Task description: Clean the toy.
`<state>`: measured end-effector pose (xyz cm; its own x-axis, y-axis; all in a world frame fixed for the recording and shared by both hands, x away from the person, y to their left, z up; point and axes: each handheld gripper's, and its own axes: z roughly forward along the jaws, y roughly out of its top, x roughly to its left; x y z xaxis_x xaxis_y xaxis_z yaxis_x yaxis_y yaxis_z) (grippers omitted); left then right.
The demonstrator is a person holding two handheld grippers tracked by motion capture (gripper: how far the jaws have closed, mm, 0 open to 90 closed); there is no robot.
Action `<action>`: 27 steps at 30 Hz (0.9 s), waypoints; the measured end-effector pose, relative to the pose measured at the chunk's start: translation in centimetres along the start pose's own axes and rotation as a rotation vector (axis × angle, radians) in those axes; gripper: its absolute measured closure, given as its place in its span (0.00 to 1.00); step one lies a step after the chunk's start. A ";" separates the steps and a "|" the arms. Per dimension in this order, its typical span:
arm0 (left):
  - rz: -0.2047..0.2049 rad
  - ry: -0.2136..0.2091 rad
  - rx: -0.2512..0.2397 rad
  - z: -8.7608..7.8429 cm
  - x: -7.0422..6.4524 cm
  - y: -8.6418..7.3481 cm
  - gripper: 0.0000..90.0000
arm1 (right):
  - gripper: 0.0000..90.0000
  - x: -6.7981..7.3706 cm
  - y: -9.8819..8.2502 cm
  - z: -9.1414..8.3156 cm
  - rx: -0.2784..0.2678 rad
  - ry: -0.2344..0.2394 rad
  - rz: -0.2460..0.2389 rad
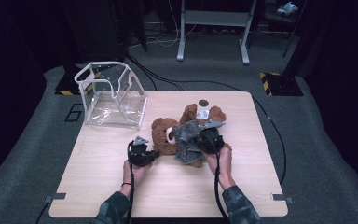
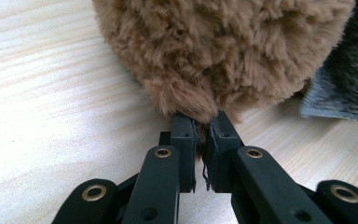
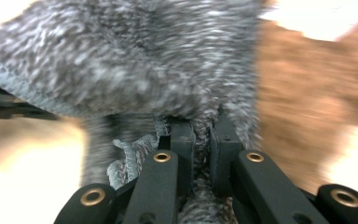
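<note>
A light wooden table (image 1: 98, 186) carries a clear plastic zip bag (image 1: 113, 95) standing open at its far left corner, well apart from the work. Near the table's middle lies a brown teddy bear (image 1: 165, 135) with a grey knitted garment (image 1: 186, 137) bunched over its body. The step in hand looks like undressing the bear: one gripper anchors the toy while the other pulls the knit off. The right gripper (image 3: 200, 135) is clamped on a fold of the grey knit, its view blurred. The left gripper (image 2: 200, 128) has its jaws pinched on a tuft of the bear's brown fur, low at the head's edge. Next, the left grip should hold firm while the right draws the garment clear of the limbs.
</note>
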<state>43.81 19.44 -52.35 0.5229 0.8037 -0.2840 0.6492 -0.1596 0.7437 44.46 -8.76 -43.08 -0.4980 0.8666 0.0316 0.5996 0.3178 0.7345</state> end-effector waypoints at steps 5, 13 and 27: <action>-0.008 -0.004 -0.010 0.4 0.2 -0.3 0.93 | 0.92 -1.6 1.2 -2.0 -0.064 -0.032 0.000; 0.006 -0.006 -0.009 0.2 0.2 -0.6 0.93 | 0.92 -0.6 2.3 0.3 0.025 -0.159 -0.110; 0.003 -0.007 -0.012 0.3 0.2 -0.6 0.93 | 0.19 4.4 0.3 1.8 0.090 -0.148 -0.186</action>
<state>43.70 19.53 -53.07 0.5283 0.7994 -0.2862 0.6413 -0.1548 0.7515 43.57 -4.17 -43.95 -0.5121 0.8346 -0.2030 0.5625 0.5044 0.6551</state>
